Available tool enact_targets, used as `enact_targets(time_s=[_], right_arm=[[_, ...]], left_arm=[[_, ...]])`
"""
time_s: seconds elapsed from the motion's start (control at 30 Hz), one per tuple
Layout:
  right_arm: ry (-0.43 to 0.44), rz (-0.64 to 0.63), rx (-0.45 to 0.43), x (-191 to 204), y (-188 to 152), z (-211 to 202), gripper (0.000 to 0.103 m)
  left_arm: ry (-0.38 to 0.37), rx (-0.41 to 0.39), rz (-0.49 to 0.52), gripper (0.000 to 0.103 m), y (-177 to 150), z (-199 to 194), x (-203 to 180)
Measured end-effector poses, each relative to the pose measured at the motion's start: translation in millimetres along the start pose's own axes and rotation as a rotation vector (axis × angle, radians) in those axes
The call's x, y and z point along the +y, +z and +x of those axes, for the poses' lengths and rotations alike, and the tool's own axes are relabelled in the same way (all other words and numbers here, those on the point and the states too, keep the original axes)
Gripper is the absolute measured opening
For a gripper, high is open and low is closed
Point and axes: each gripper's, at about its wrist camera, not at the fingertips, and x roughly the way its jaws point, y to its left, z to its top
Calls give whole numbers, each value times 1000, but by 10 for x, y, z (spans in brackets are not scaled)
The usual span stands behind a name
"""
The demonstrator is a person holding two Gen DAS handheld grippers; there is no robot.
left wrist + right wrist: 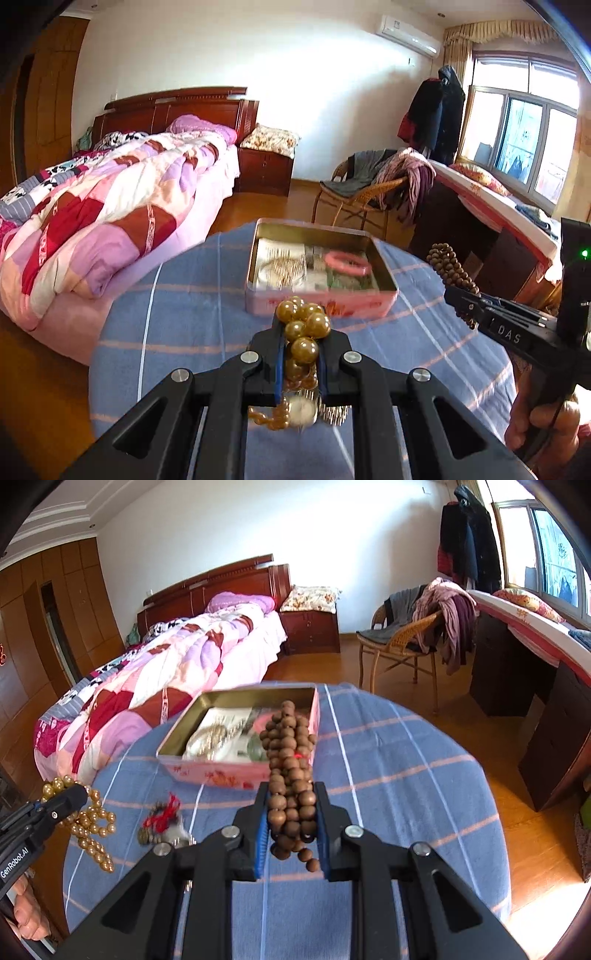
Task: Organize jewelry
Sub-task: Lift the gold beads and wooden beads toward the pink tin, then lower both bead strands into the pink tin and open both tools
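My left gripper (301, 321) is shut on a strand of large gold pearl beads (306, 328), which hangs in loops from it (92, 823). A gold watch (303, 410) shows blurred below the jaws; I cannot tell whether it hangs or lies on the cloth. My right gripper (291, 790) is shut on a bundle of brown wooden beads (291, 760), also in the left wrist view (447, 266). Both hover in front of the open pink tin (321, 299) (221, 775), which holds a pink bangle (349, 264) and gold chains. A red-tasselled bracelet (162, 816) lies on the cloth.
The tin stands on a round table with a blue checked cloth (388, 775). A bed with a patchwork quilt (110, 214) is beyond on the left. A wicker chair with clothes (402, 642) and a dark desk (535, 709) stand to the right. A hand (546, 424) holds the right gripper.
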Motion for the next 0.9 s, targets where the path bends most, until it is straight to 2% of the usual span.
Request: enact_targets(time_s=[0.43, 0.77, 0.9], right_arm=[[-29, -6, -80, 102, 395, 436, 25], [-57, 4, -54, 74, 512, 959, 25], [-61, 10, -32, 50, 532, 1123, 25]], left_arm=[[-38, -82, -39, 12, 537, 593, -13], [-41, -63, -44, 12, 697, 1143, -58], [-29, -10, -62, 12, 664, 1391, -61]])
